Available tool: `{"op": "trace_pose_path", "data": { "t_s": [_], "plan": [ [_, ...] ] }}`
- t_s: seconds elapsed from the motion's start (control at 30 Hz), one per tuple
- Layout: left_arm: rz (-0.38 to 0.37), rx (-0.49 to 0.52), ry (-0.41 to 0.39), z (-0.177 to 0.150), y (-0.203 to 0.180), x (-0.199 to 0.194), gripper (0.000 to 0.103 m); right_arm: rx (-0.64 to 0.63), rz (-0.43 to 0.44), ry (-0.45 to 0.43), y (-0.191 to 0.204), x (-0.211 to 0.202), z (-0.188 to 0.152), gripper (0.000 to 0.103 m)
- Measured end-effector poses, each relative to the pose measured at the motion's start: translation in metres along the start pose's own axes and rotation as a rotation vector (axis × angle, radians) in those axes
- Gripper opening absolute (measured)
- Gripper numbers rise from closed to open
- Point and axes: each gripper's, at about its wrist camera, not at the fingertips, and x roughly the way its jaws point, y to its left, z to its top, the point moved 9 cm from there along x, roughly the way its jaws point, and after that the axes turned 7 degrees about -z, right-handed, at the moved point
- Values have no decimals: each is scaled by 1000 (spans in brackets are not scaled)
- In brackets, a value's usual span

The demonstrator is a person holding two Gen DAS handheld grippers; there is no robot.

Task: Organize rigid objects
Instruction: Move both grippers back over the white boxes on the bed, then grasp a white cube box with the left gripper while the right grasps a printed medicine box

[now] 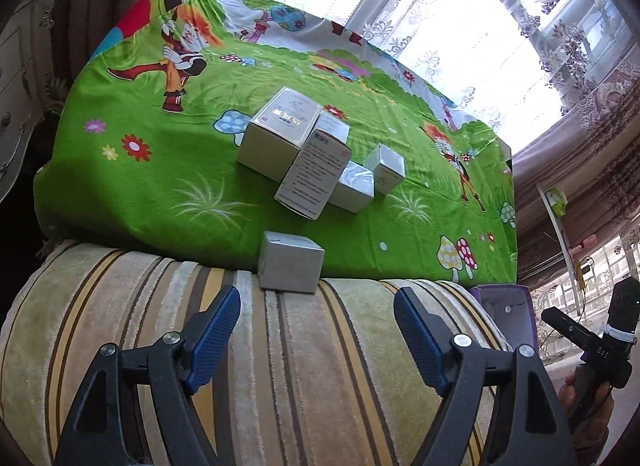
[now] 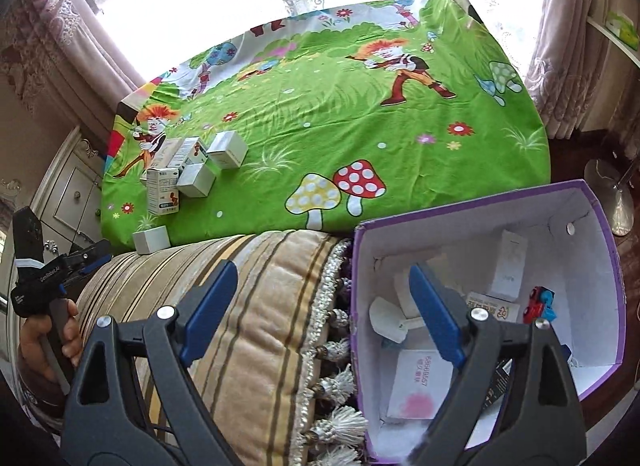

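We've got both grippers spread wide with nothing in them, and the small silver box (image 1: 291, 261) sits at the bed's near edge dead ahead of our left gripper (image 1: 318, 340), while our right gripper (image 2: 324, 314) hangs by the purple bin (image 2: 600, 234).

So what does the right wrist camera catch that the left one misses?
Only the right wrist view looks down into the purple box: small cartons, papers and a red and blue toy train lie inside. It also shows the left tool in a hand.

Only the left wrist view shows the right tool from outside, and just a corner of that box.

Both show the green cartoon sheet, the cluster of small boxes, the lone silver box at its edge and the striped cushion.
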Motion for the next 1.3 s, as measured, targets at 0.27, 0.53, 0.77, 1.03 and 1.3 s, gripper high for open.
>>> {"op": "trace_pose_path", "data": {
  "t_s": [0.27,0.53,0.77,1.03,1.3],
  "plan": [
    [67,74,101,6,8,23,80,-79,61,9,57,10,13,89],
    [109,100,193,12,14,56,77,-144,98,22,114,25,25,90],
    [99,63,246,8,28,76,43,-148,83,33,151,48,36,90],
    [31,-48,112,15,40,49,41,-160,46,31,190,70,38,90],
    [84,-207,-111,32,83,2,41,-122,32,82,231,113,32,90]
  ]
}}
